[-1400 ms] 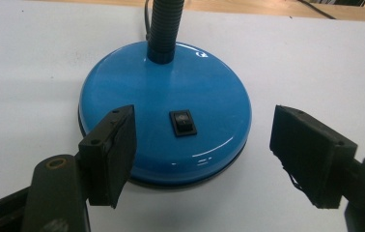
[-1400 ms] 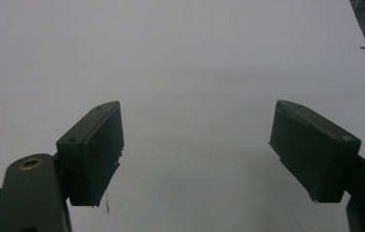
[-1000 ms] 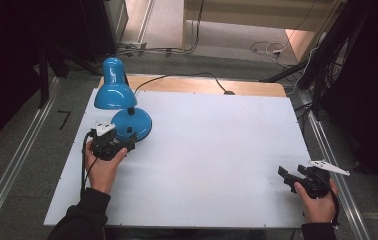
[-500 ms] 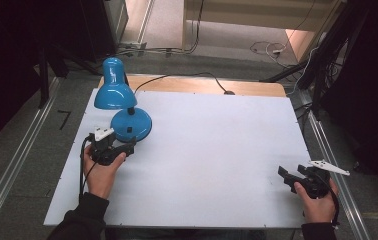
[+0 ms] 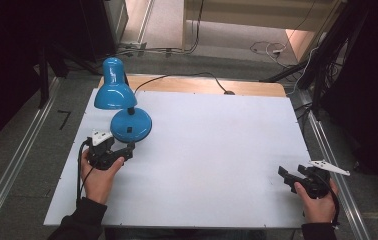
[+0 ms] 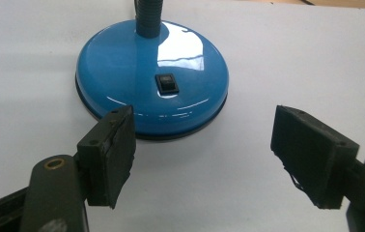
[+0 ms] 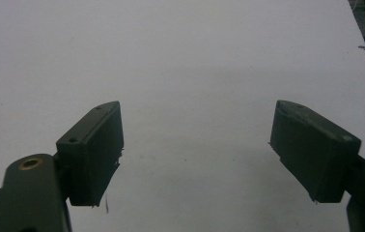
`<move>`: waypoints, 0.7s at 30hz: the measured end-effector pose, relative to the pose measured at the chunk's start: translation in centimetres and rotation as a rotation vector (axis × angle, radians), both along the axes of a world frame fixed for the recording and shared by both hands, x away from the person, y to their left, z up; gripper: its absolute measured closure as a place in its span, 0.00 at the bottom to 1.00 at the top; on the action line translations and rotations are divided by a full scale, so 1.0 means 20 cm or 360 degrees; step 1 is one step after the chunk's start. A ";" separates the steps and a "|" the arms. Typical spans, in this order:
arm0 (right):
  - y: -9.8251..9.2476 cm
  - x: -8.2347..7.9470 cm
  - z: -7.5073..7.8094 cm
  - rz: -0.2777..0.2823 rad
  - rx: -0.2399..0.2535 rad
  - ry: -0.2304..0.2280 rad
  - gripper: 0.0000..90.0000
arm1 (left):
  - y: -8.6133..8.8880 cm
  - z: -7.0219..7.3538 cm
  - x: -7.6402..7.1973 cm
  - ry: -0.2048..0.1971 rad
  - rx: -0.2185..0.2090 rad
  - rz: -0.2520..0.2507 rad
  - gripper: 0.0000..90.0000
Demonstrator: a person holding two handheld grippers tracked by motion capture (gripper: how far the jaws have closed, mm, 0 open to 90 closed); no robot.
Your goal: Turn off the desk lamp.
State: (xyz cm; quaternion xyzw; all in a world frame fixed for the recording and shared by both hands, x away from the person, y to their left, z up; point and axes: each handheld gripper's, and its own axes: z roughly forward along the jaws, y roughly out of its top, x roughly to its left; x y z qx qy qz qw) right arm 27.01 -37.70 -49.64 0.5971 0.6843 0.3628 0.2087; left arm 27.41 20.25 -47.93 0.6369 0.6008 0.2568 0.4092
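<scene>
Left gripper low over the white table, jaws spread wide with nothing between them, blue desk lamp just ahead of its tips, base switch facing it, right gripper well apart from the lamp, jaws wide and empty.

right gripper jaws spread apart over bare white table.

Upright blue desk lamp, table's far-left
</scene>
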 end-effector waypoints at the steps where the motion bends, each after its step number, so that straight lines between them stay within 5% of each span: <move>1: 0.00 0.00 0.00 -0.0001 -0.0002 -0.0001 0.20 | 0.00 0.00 0.00 0.0002 -0.0001 0.0003 0.28; 21: 0.00 0.00 0.00 -0.0002 -0.0004 0.0002 0.20 | 0.03 -0.02 -0.08 0.0010 -0.0004 -0.0002 0.27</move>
